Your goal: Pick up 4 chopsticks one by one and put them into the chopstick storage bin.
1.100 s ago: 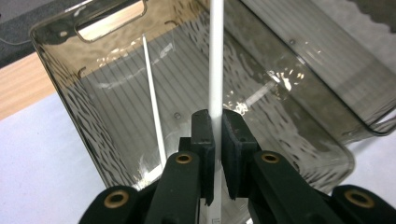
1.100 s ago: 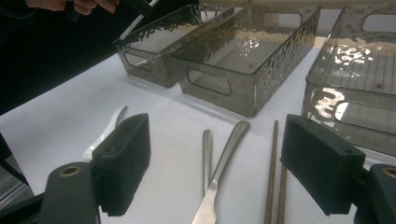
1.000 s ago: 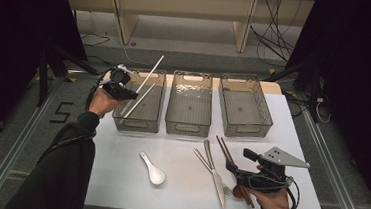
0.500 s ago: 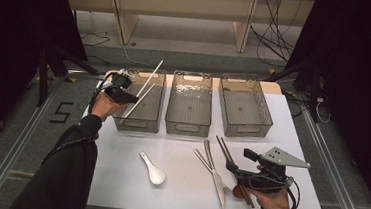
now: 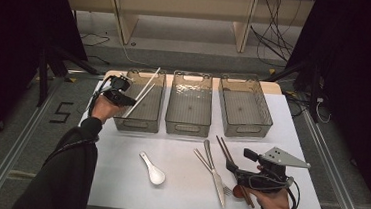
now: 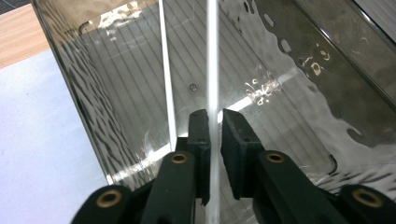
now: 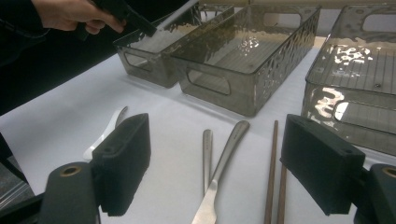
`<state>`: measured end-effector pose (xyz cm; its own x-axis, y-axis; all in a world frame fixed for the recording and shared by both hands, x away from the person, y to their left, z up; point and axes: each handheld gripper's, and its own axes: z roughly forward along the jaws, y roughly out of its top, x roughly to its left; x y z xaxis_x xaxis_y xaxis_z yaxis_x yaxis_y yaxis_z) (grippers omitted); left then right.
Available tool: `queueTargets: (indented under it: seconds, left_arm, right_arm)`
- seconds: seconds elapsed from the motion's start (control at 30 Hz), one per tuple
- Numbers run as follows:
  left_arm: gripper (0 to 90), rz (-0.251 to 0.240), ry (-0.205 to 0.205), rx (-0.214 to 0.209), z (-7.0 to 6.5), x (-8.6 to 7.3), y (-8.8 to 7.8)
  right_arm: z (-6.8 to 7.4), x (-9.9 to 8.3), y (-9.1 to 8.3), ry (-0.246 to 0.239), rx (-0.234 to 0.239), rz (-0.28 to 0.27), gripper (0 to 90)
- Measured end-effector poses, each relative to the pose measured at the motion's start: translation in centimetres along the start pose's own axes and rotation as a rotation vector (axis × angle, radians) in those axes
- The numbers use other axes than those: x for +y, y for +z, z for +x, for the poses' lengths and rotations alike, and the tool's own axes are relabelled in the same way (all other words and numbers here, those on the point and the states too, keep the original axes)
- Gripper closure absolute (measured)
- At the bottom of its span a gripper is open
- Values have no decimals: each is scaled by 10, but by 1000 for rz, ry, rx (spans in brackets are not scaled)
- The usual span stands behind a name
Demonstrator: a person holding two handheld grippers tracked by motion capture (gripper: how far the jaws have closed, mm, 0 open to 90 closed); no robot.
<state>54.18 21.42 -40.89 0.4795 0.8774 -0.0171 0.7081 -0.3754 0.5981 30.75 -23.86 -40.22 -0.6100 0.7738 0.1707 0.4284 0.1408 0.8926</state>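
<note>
A pair of white chopsticks [image 5: 144, 89] slants over the left bin [image 5: 121, 124], tips up toward its far end. My left gripper [image 5: 123, 98] is at the bin's near left corner. In the left gripper view one white chopstick [image 6: 212, 70] runs between the jaws of my left gripper [image 6: 214, 116], which have just been opening and leave a thin gap beside it. The other white chopstick [image 6: 166, 84] lies just outside the left jaw. My right gripper [image 5: 239, 160] stands open low over the brown chopsticks [image 5: 229, 155], knife [image 5: 211, 161] and fork [image 5: 200, 157].
Three clear grey bins stand in a row: the left one, a middle bin [image 5: 187, 127] and a right bin [image 5: 246, 129]. A white spoon [image 5: 152, 171] lies on the white table [image 5: 117, 179] in front of them. Cables trail on the floor behind.
The white chopsticks have sunk lower toward the left bin, with the left hand shifting slightly. The right gripper and the cutlery on the table have not moved.
</note>
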Motion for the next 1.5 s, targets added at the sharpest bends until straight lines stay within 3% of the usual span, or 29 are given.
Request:
queueTargets:
  seconds: [0.17,0.2,0.3,0.33,0.37,0.6,0.73,0.93,1.1,1.3,1.37,1.5]
  left_arm:
    - [700,-34,-24,-21,-1,-2,-15]
    - [631,-39,-33,-37,-3,-2,-18]
    - [562,-54,-47,-90,-9,-6,-28]
    - [472,-59,-55,-112,-11,-7,-32]
    - [445,-69,-60,-137,-14,-9,-36]
    - [311,-146,-42,-193,-32,-24,-63]
    - [271,-179,-36,-224,-42,-33,-75]
    - [226,-212,-5,-221,-57,-39,-86]
    - [198,-231,-12,-269,-66,-51,-90]
    - [174,-215,-11,-271,-75,-70,-84]
    - [168,-208,-15,-291,-81,-77,-84]
    - [162,-216,21,-293,-91,-84,-83]
  right_arm:
    - [0,0,0,-1,-3,-1,249]
    - [0,0,0,-1,-4,0,249]
    - [0,0,0,-3,-5,0,249]
    - [0,0,-1,0,-7,-1,249]
    - [0,0,-1,0,-7,-1,249]
    - [-3,1,-1,2,-24,5,250]
    - [-7,2,-2,12,-45,18,250]
    - [-12,4,-2,12,-66,40,251]
    - [-22,8,-1,19,-94,81,255]
    - [-34,14,4,-7,-147,161,263]
    - [-39,16,7,-19,-166,201,270]
    - [-48,17,12,-8,-175,260,279]
